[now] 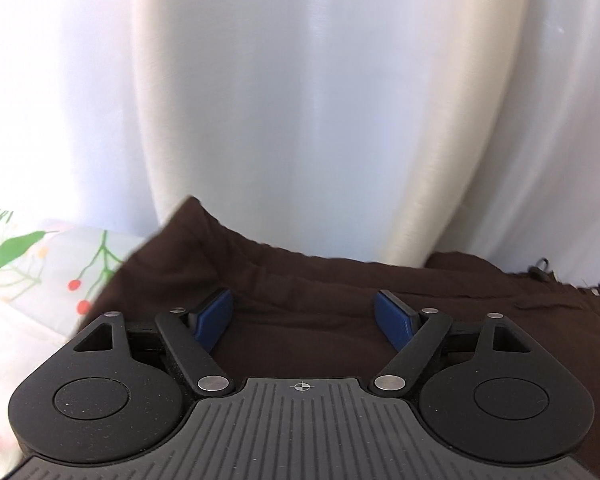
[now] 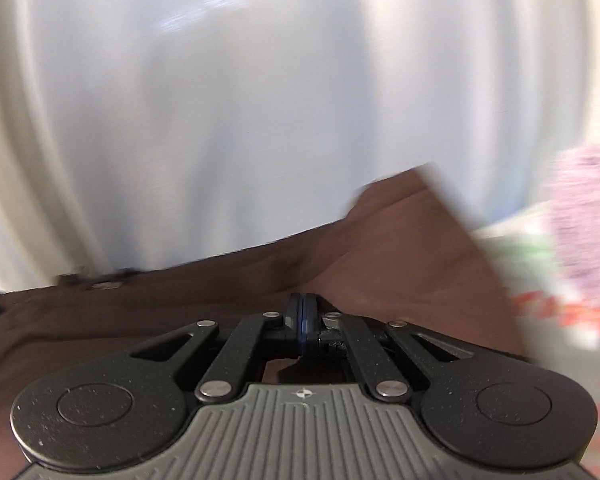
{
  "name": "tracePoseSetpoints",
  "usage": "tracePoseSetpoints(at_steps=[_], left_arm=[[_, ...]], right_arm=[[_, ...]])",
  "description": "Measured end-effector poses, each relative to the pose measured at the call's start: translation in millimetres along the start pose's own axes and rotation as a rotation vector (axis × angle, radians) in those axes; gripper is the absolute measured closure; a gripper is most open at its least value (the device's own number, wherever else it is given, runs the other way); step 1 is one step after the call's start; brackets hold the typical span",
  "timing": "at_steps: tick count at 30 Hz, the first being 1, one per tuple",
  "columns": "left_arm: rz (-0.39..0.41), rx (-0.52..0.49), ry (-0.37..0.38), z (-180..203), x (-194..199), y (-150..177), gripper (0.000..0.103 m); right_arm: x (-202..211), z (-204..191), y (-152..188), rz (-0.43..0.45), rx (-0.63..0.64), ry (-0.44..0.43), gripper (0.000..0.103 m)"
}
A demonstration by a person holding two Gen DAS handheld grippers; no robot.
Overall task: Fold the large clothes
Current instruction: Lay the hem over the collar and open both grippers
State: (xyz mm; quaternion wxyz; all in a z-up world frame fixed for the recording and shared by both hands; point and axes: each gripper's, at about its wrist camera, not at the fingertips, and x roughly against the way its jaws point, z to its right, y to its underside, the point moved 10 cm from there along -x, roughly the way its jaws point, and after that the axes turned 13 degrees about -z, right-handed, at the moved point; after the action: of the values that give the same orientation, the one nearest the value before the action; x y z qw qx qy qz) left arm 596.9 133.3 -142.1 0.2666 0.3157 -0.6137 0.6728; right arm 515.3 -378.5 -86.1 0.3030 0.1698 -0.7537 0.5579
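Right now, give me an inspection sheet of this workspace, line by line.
Surface: white floral-print sheet under the work.
Job's things: dark brown garment spread out and creased, one corner raised toward the curtain.
Clutter: blurred pink-and-white patterned fabric at the right edge; kind unclear.
Grippers: left gripper open over the garment, nothing between its blue pads; right gripper shut, whether it pinches cloth cannot be told.
Cables: nothing seen.
Surroundings: white curtain hanging behind.

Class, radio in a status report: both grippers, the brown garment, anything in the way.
Left gripper open above brown garment. Right gripper shut; cloth pinched or not, unclear. Floral sheet underneath, curtain behind. Nothing blocking.
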Motion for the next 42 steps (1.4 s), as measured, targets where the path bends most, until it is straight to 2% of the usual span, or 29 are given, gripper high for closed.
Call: tracePoseSetpoints(at_steps=[4, 11, 14, 15, 17, 18, 20, 21, 23, 24, 26, 29, 30, 31, 33, 34, 36, 38, 40, 42], left_arm=[[-0.001, 0.071, 0.043, -15.2, -6.7, -1.8, 0.019], [0.009, 0.052, 0.038, -9.7, 3.7, -2.3, 0.019], [0.030, 0.001, 0.030, -0.4, 29.4, 9.3, 0.012], [0.049, -0.018, 0.048, 7.1, 42.9, 10.9, 0.012], [0.082, -0.064, 0.134, 38.9, 62.7, 13.1, 0.010], [0.092, -0.088, 0.174, 58.5, 70.7, 13.9, 0.007], [0.092, -0.133, 0.248, 97.1, 80.2, 13.8, 0.006], [0.089, -0.154, 0.261, 113.1, 79.2, 14.1, 0.006], [0.090, -0.217, 0.217, 131.4, 72.2, 16.9, 0.006], [0.089, -0.252, 0.155, 130.9, 63.7, 17.7, 0.006], [0.084, -0.299, 0.036, 111.3, 48.1, 17.6, 0.006], [0.082, -0.281, -0.118, 54.8, 32.9, 10.3, 0.006], [0.059, -0.239, -0.141, 32.5, 28.8, 7.3, 0.004], [0.037, -0.173, -0.130, 11.0, 26.3, 4.1, 0.005], [0.024, -0.048, -0.108, -22.2, 24.9, -1.2, 0.005], [0.022, -0.008, -0.100, -32.7, 24.3, -2.4, 0.005], [0.000, 0.054, -0.061, -41.6, 17.8, 1.7, 0.003], [-0.044, 0.099, -0.022, -45.0, 5.3, 9.9, 0.001], [-0.048, 0.137, 0.010, -48.9, -0.8, 9.6, 0.001], [-0.048, 0.156, 0.032, -49.2, -5.1, 10.6, 0.001]], right_arm=[[-2.6, 12.9, 1.3, 0.008, -0.053, -0.009, 0.103], [-3.5, 7.8, 5.1, 0.035, -0.058, 0.028, 0.103], [9.4, -6.8, 9.6, 0.065, -0.052, 0.143, 0.101], [15.6, -21.4, 11.0, 0.088, -0.040, 0.137, 0.095], [18.4, -69.2, 14.7, 0.105, 0.007, 0.000, 0.095], [16.9, -100.2, 19.8, 0.092, 0.046, -0.068, 0.095], [8.2, -167.7, 35.0, 0.044, 0.177, -0.162, 0.095], [3.9, -196.8, 44.0, 0.030, 0.242, -0.205, 0.095], [-9.3, -232.9, 56.6, 0.007, 0.351, -0.237, 0.094], [-18.5, -236.7, 58.4, 0.007, 0.388, -0.202, 0.094], [-39.2, -214.9, 52.1, 0.001, 0.398, -0.113, 0.094], [-68.5, -137.1, 21.5, -0.011, 0.297, 0.057, 0.095], [-70.9, -114.0, 11.7, -0.024, 0.210, 0.025, 0.103], [-72.0, -91.4, 3.6, -0.023, 0.161, 0.018, 0.103], [-71.2, -61.9, -9.2, 0.007, 0.200, 0.136, 0.103], [-72.5, -52.4, -11.4, 0.009, 0.213, 0.159, 0.103], [-77.9, -41.8, -11.5, -0.005, 0.165, 0.098, 0.103], [-85.5, -38.9, -9.7, -0.008, 0.146, 0.077, 0.103], [-91.7, -36.2, -9.5, -0.012, 0.134, 0.065, 0.103], [-97.1, -30.4, -10.2, -0.020, 0.092, 0.017, 0.103]])
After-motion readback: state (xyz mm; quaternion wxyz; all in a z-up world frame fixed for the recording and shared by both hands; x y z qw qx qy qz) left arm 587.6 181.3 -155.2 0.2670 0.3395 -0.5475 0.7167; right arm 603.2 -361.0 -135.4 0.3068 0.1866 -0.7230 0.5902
